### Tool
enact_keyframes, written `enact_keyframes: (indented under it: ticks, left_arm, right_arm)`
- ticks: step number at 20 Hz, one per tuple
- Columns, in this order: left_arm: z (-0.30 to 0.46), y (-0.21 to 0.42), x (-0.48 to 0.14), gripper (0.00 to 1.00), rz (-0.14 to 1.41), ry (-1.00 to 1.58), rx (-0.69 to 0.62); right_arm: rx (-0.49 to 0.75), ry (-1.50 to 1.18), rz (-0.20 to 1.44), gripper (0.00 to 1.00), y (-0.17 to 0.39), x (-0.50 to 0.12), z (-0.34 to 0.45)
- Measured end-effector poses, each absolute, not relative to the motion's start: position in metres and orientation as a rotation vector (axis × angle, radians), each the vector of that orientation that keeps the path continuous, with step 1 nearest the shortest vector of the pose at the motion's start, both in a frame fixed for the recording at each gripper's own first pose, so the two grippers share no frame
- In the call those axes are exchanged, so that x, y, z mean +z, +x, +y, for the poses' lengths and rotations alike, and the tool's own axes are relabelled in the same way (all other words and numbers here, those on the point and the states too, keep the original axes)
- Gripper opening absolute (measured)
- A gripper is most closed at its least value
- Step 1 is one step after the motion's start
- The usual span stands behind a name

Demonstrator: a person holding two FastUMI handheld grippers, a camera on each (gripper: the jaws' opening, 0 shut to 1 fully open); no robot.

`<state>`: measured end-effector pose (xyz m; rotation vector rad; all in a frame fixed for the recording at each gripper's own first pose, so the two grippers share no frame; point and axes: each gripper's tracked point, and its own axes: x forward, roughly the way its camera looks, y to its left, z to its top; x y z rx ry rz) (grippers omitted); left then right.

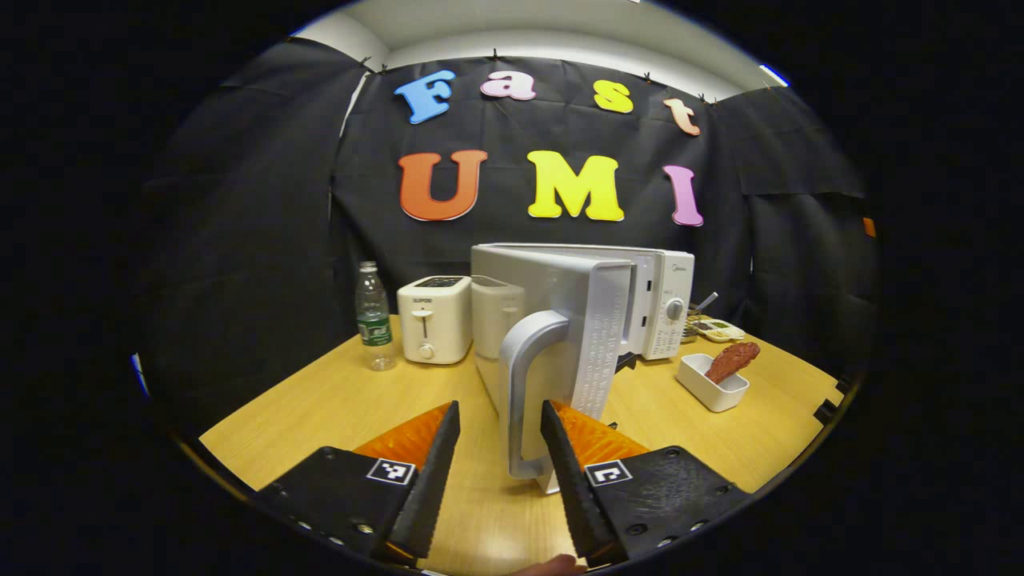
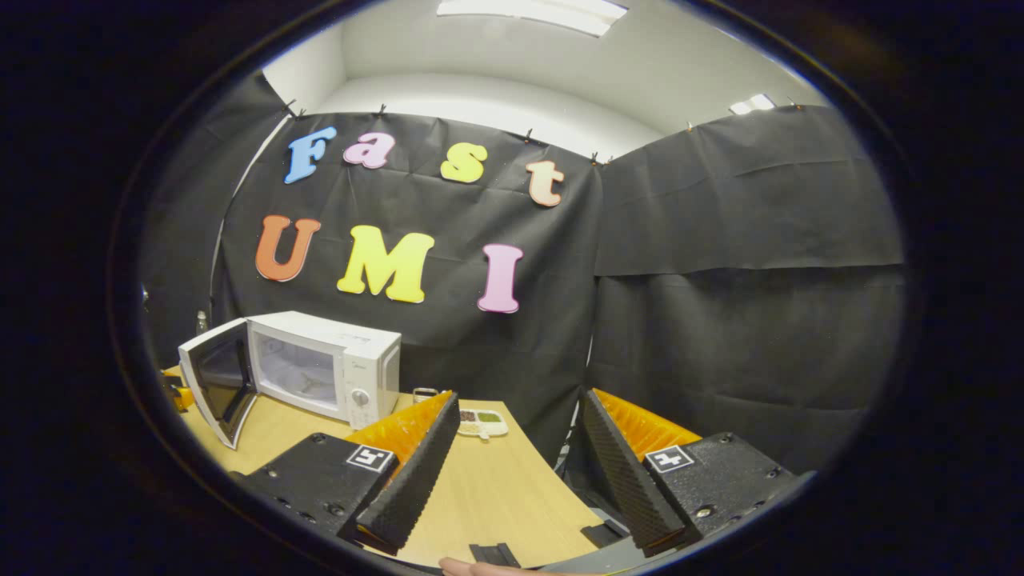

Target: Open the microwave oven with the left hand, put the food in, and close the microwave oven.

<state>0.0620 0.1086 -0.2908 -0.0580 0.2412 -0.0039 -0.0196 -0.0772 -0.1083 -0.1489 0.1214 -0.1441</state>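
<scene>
Left gripper view: left gripper spread wide around door handle, not clamping; right gripper wide, empty.

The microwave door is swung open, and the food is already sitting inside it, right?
Not quite. The microwave door is swung open, but the food is not inside. The left gripper view shows it in a white dish on the table, beside the microwave. In the right gripper view, the part of the microwave's inside that shows looks bare.

The left gripper view sits close behind the open microwave door, facing its edge. The right gripper view looks from farther off, sharing microwave and table.
</scene>
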Motion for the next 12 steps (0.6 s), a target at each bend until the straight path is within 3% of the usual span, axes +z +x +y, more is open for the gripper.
enact_keyframes:
  ticks: [1,2,3,4,5,6,7,8,9,11,12]
  left_arm:
    - [0.124,0.055,-0.289,0.58,0.24,-0.066,0.029]
    - [0.136,0.048,-0.288,0.77,0.245,-0.069,0.055]
    - [0.149,0.041,-0.283,0.83,0.241,-0.071,0.086]
    - [0.16,0.035,-0.277,0.83,0.238,-0.073,0.122]
    - [0.17,0.028,-0.272,0.84,0.242,-0.072,0.159]
    - [0.178,0.021,-0.266,0.84,0.24,-0.068,0.191]
    - [0.181,0.014,-0.255,0.74,0.224,-0.06,0.208]
    - [0.18,0.011,-0.243,0.86,0.203,-0.053,0.212]
    - [0.179,0.008,-0.23,0.75,0.186,-0.046,0.217]
    - [0.174,0.006,-0.204,0.98,0.152,-0.016,0.225]
    - [0.17,0.004,-0.188,0.87,0.129,0.002,0.224]
  right_arm:
    - [-0.136,-0.15,0.126,0.99,-0.016,-0.111,-0.073]
    - [-0.125,-0.15,0.133,0.99,-0.01,-0.114,-0.068]
    - [-0.112,-0.149,0.14,0.99,-0.003,-0.119,-0.063]
    - [-0.097,-0.148,0.149,0.99,0.005,-0.124,-0.058]
    - [-0.079,-0.148,0.158,0.93,0.013,-0.13,-0.053]
    - [-0.061,-0.149,0.17,0.99,0.025,-0.137,-0.049]
    - [-0.05,-0.149,0.19,0.99,0.037,-0.146,-0.048]
    - [-0.038,-0.145,0.217,0.99,0.052,-0.157,-0.047]
    - [-0.018,-0.136,0.256,0.99,0.065,-0.171,-0.043]
    - [0.032,-0.11,0.357,0.99,0.091,-0.202,-0.034]
    - [0.056,-0.1,0.399,0.99,0.102,-0.217,-0.03]
